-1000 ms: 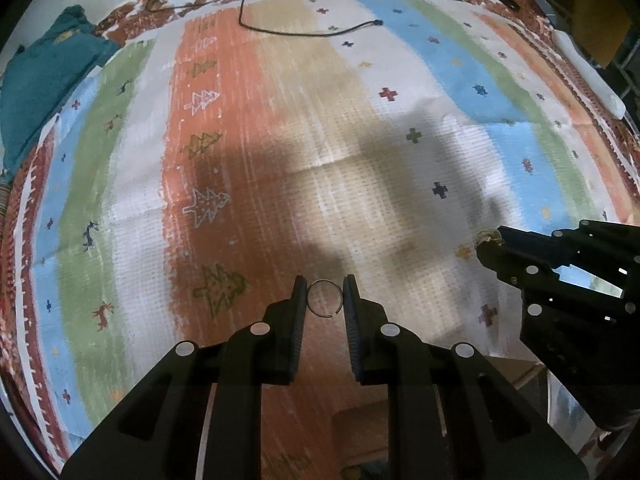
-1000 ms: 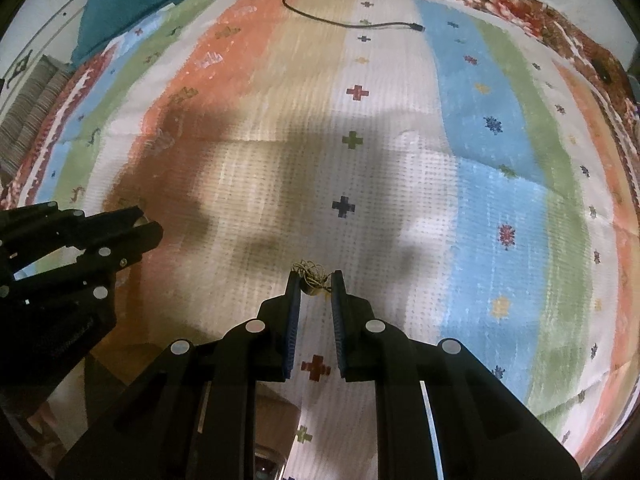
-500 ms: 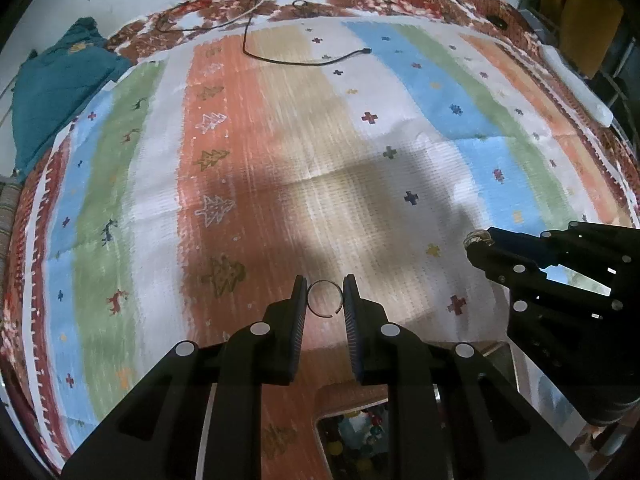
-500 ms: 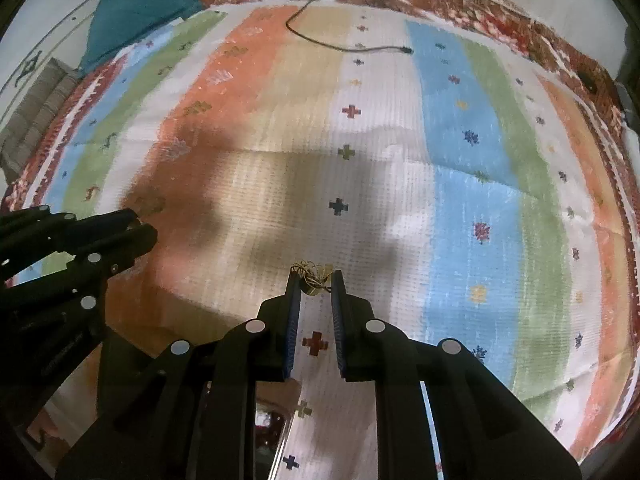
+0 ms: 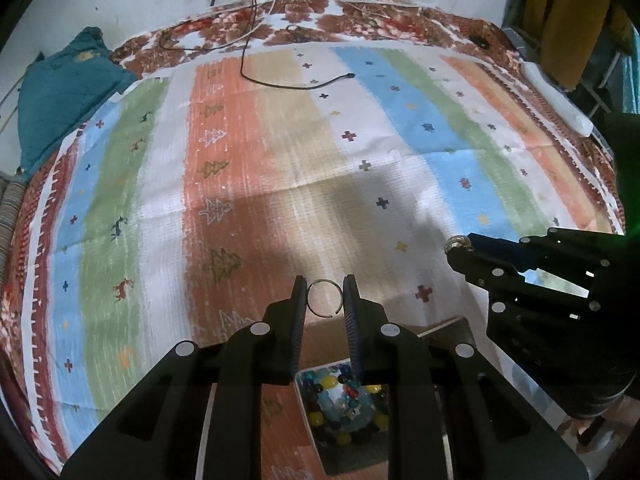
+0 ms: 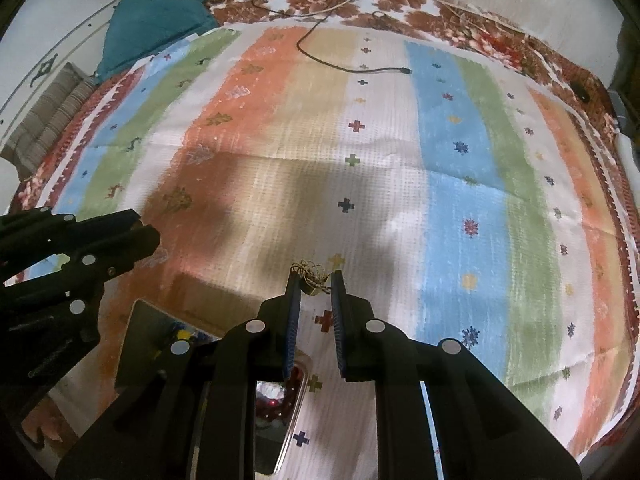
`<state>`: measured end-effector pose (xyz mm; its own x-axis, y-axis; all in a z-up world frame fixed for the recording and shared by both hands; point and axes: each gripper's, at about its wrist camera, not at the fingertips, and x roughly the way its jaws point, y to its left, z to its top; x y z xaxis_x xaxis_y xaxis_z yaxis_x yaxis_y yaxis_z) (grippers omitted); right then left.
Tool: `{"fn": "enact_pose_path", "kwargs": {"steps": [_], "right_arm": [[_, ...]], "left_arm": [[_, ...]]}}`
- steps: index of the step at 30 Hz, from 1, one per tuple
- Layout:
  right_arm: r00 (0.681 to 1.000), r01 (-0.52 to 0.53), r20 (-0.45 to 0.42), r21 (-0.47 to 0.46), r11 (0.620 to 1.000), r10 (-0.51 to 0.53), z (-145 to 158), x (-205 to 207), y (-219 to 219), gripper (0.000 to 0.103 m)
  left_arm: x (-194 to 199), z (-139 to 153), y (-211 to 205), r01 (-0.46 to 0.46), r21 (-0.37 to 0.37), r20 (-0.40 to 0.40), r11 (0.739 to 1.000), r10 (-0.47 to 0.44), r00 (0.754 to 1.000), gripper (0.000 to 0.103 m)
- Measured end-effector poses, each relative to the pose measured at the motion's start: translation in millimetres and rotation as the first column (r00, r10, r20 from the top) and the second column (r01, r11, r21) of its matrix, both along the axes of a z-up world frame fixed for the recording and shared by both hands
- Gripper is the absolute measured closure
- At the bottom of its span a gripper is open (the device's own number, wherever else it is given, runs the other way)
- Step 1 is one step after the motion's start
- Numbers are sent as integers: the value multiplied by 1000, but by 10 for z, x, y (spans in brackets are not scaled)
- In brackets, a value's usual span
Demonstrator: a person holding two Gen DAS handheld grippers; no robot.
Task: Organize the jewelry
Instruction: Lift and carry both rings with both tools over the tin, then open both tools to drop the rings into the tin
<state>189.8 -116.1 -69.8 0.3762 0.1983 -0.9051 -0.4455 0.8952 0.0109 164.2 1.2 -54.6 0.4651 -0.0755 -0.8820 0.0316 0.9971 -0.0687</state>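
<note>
Striped cloth (image 5: 280, 168) with small crosses and tree shapes covers the bed below us, and our two loads hang above it. We hold a thin wire ring (image 5: 325, 297) in the left gripper (image 5: 325, 300): its jaws stand narrow, pressing the ring from both sides, with the ring's gap toward the lower edge and its flat face turned to the camera. In the right gripper (image 6: 314, 286) we carry a small gold-coloured tangle of jewelry (image 6: 312, 278), pinched between jaws set just as narrow.

What the coming move turns on, as we judge it, is the bead box (image 5: 348, 408). It lies below and behind the left jaws, toward us, its compartment of yellow, blue and dark beads showing between the fingers. From the right wrist view a shiny tray (image 6: 280, 408) with red pieces sits likewise beneath the jaws, just left of them. Each load must come back and down; the left hand looks nearer the beads.

We can read no brand, label or writing anywhere.
</note>
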Motion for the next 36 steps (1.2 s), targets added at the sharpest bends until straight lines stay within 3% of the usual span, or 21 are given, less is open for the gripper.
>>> {"fn": "enact_pose_path", "kwargs": {"steps": [36], "right_arm": [[996,-79,48,64,995,76,216,-773,-73,87]], "left_arm": [[-696,271,-118,28,-47,98,998,-23,995,85]]}}
